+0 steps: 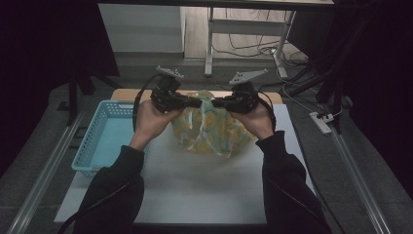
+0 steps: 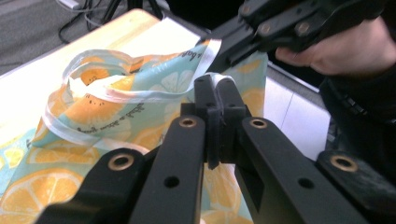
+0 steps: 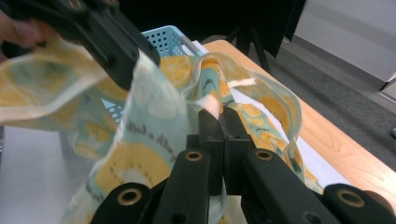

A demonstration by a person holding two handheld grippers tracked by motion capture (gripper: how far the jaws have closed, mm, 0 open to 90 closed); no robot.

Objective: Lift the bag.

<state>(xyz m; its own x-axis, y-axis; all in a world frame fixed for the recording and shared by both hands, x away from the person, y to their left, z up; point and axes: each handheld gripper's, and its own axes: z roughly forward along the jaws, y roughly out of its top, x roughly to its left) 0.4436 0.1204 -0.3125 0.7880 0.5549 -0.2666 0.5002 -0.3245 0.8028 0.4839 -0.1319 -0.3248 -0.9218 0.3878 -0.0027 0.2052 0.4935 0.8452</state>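
Jaws of the left gripper (image 1: 197, 103) and right gripper (image 1: 216, 103) pinch the lemon-print bag (image 1: 212, 134), hanging mouth-up, bottom toward the table (image 1: 204, 190).

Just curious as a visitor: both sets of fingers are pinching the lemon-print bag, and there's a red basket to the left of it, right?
Nearly. The basket is light blue, not red, as the high view shows. The rest holds: the left gripper and the right gripper each have their fingers closed on the lemon-print bag, and the basket stands left of it.

One bag (image 1: 212, 129); one basket (image 1: 104, 139) — two tongs
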